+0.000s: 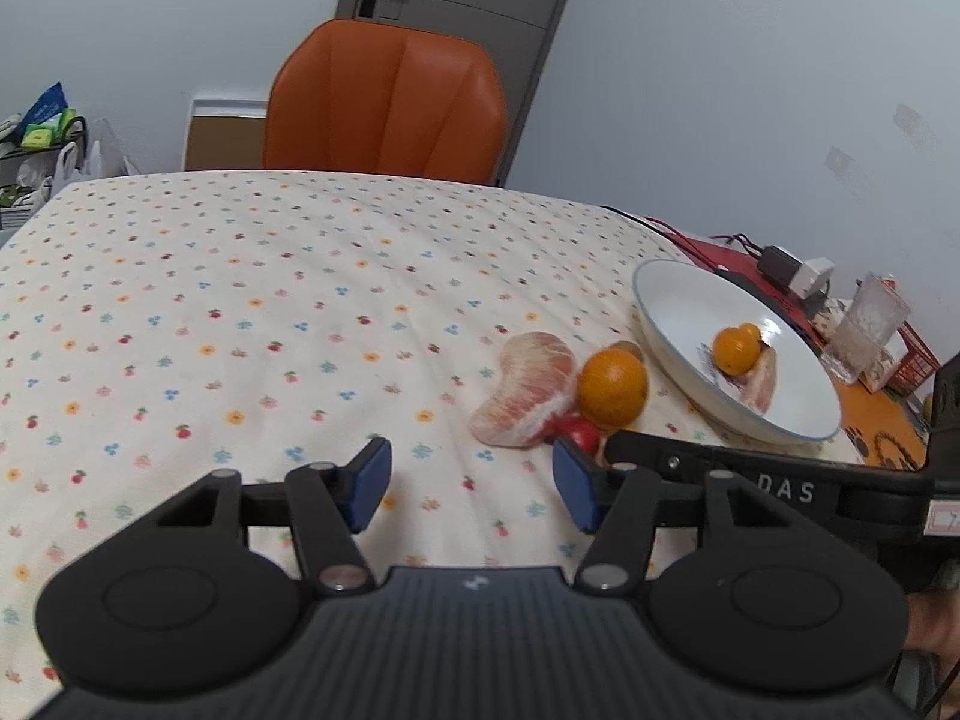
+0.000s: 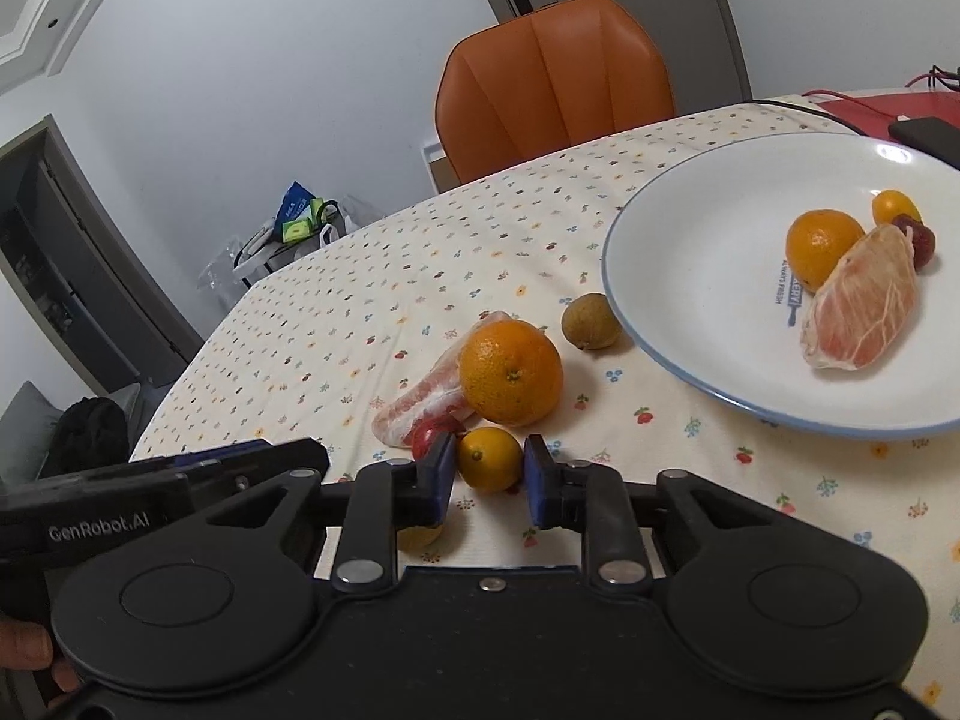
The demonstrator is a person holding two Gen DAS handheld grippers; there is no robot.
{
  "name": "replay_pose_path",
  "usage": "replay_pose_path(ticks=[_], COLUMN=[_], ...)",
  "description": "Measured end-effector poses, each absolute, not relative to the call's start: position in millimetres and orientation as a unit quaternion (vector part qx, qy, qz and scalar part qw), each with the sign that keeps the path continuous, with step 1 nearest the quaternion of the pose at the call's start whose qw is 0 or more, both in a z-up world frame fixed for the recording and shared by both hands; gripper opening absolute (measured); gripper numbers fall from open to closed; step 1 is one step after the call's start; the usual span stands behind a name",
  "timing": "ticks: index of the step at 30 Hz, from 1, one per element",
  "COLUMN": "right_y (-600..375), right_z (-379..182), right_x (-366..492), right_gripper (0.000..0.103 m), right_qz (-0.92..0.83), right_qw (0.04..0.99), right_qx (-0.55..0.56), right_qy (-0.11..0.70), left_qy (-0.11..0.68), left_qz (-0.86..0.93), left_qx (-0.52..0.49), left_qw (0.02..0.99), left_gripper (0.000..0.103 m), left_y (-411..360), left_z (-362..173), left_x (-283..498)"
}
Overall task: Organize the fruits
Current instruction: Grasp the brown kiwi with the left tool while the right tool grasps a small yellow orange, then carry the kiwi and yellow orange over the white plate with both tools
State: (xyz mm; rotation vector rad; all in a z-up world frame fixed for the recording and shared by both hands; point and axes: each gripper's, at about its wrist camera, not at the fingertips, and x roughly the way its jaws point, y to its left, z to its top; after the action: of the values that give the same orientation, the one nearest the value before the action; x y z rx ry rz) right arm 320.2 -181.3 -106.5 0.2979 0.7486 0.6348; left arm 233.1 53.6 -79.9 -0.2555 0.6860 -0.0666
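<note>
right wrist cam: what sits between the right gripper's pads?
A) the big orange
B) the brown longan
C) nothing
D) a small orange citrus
D: in the right wrist view the right gripper has its blue pads on either side of the small orange citrus, while the big orange and brown longan lie farther off on the tablecloth.

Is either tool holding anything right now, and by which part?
The right tool grips the small orange fruit across its sides. The left tool holds nothing.
</note>
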Motion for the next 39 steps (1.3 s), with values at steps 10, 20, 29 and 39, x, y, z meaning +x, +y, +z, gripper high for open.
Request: replay_pose_path(ticks=[10, 20, 29, 39], right_y=[-201.5, -220.5, -231.2, -255.3], right_z=[-101.4, -98.4, -94.5, -80.4], right_x=[309.6, 301.5, 294.4, 290.3], right_gripper=[0.023, 0.023, 0.023, 0.023], right_qz=[0.292, 0.273, 0.269, 0.255], right_qw=[0.879, 0.886, 0.891, 0.902], right_qx=[0.140, 0.139, 0.145, 0.154], right_qy=[0.349, 0.347, 0.336, 0.313], left_qy=[0.334, 0.364, 0.350, 0.325], left_qz=[-0.074, -0.094, -0.088, -0.087], left_qx=[-0.114, -0.117, -0.111, -0.100], left_qw=[0.933, 0.919, 0.926, 0.936], left_gripper=[0.057, 0.029, 0.022, 0.022], left_y=[20.8, 1.2, 0.9, -12.6], left_z=[-79.6, -96.8, -81.7, -58.5], left_x=[231.6, 239.9, 234.2, 232.5])
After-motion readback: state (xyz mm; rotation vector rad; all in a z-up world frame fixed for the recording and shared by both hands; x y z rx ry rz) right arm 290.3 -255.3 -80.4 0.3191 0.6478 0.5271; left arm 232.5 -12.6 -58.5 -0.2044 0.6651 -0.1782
